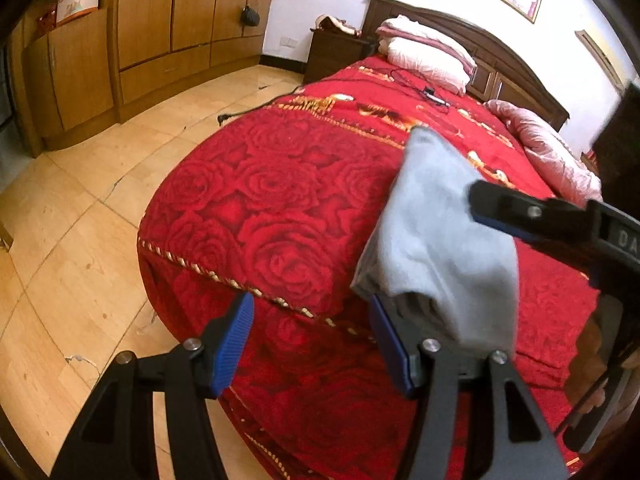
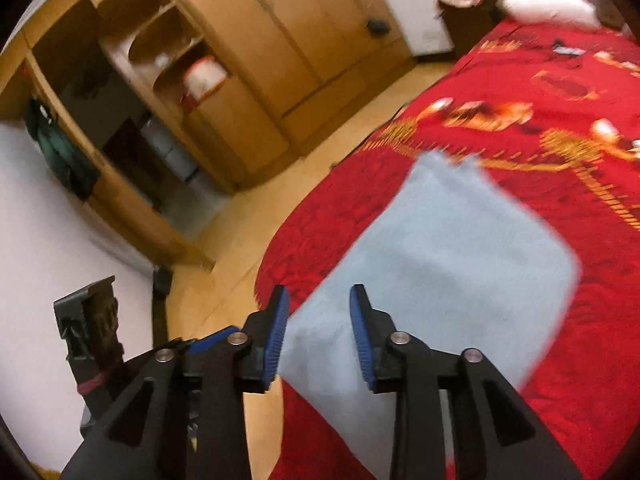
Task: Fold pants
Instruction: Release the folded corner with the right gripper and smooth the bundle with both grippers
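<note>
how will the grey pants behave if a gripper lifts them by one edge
Probably floppy: the grey pants already drape and sag in soft folds over the left gripper's finger. Likely light, since thin fabric bunches there. They may drag on the plush red bedspread rather than slide.

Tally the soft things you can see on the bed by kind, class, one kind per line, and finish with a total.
Red rose-patterned bedspread: 1
Grey-blue pants: 1
White pillows stacked at the headboard: 2
Pink quilt: 1
Total: 5
</note>
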Tool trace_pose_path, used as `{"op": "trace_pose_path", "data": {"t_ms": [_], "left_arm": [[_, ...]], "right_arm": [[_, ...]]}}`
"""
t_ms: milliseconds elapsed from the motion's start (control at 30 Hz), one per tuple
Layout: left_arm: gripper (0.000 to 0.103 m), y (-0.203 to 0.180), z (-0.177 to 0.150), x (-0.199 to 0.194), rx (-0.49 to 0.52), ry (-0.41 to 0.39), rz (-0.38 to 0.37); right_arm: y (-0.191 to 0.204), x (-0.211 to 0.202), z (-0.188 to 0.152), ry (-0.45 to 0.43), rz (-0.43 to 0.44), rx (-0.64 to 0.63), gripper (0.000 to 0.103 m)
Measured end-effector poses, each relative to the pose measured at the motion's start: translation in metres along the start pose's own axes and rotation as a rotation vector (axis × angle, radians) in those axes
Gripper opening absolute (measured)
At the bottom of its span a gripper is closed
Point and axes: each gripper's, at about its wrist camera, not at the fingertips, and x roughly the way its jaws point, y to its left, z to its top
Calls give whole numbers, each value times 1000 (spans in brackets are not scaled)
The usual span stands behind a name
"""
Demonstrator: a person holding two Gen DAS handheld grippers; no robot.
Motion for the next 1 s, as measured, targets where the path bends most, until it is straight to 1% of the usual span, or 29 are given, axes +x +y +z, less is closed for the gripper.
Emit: {"op": "trace_pose_path", "data": {"t_ms": [33,167,200,267,367,467,533,600,733,800,867,900,1000], "left_arm": [[63,-2,2,-3,4,-8,-4],[63,-20,9,-19,41,-47,-33],[63,-26,11,-23,50,-58,-48],[64,-38,14,-29,63,-75,-76],[63,-57,19,-31,106,-94,-115],[61,-75,20,-21,158,-74,-131],[48,-83,21,-6,185,-46,-140],[44,-86,22,12,205,-11,-135],[44,-80,25,54,240,51,-56],[45,-74,26,65,242,63,-53],[47,-71,26,68,248,64,-60],[48,-70,26,69,253,64,-61],[52,-65,25,73,249,66,-72]], "right_arm": [[-2,-9,0,-12,-26,5,39],[-20,-33,-14,-18,-165,11,39],[-25,-38,-20,-16,-190,18,39],[-37,-45,-30,-6,-208,38,39],[-49,-45,-38,9,-221,67,39],[-53,-43,-43,20,-216,91,39],[-52,-38,-44,19,-203,97,39],[-51,-32,-46,33,-203,83,39],[-51,-17,-52,57,-212,65,39],[-56,-10,-54,74,-214,81,40],[-63,-5,-56,79,-210,102,44],[-65,-4,-56,80,-206,113,48],[-76,-1,-59,72,-169,157,52]]}}
